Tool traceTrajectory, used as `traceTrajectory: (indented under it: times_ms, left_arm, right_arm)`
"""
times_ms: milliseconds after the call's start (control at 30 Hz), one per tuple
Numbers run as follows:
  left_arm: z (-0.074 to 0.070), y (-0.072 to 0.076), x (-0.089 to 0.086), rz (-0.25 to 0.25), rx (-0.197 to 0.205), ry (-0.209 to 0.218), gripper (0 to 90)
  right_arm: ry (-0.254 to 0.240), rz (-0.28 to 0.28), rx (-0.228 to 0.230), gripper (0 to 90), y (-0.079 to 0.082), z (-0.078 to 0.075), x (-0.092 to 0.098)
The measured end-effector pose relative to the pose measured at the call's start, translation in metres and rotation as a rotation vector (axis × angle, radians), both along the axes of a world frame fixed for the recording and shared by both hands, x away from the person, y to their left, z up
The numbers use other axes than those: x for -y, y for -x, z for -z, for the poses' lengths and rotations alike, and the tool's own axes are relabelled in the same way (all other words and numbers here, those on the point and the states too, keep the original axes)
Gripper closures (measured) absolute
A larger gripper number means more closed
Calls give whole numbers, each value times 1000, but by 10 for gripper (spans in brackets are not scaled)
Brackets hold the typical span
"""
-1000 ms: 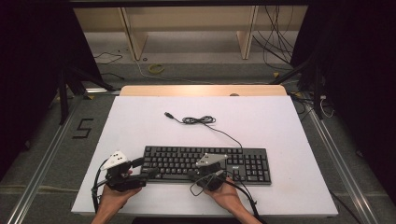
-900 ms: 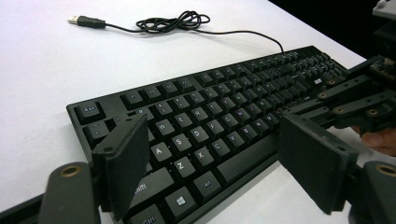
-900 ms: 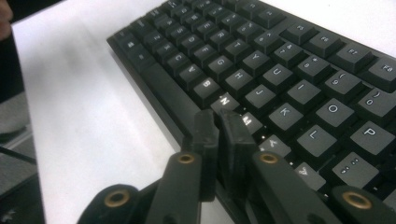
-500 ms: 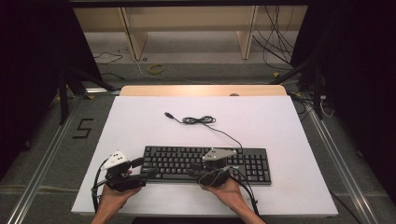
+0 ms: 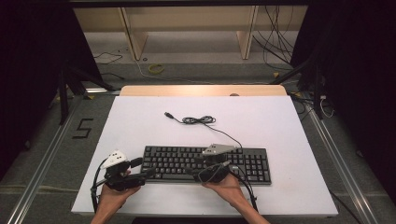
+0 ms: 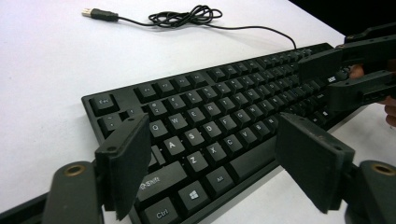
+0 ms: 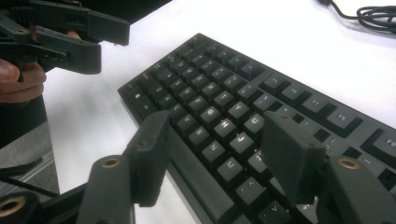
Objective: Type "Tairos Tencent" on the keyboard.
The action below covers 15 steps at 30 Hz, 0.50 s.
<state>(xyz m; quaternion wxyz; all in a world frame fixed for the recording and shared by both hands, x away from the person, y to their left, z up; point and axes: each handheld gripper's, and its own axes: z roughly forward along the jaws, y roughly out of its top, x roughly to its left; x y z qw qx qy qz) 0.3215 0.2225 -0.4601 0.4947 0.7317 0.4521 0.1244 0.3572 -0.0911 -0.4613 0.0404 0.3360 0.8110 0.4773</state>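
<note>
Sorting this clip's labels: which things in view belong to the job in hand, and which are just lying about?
In the job:
- keyboard
- its cable, loose on the table
- left gripper, open at the keyboard's left end
- right gripper, jaws just opening over the keys

Lying about:
- yellow ring on the floor
- floor cables

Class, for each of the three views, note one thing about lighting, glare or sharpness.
High view: the white table is evenly lit, its surroundings dark. Left gripper view: the table looks washed out, the near keyboard keys are sharp, far ones soft. Right gripper view: key legends read clearly, the cable blurs.
</note>
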Motion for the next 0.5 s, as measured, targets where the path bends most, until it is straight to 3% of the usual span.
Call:
traceTrajectory:
  times_ms: [167, 500]
  left_arm:
    - [2, -1, -3, -23, -24, -7, 349]
    - [8, -6, -10, -66, -96, -62, 671]
  right_arm:
    - [3, 1, -2, 406, -5, -2, -3]
    - [9, 0, -1, 370, -14, -6, -15]
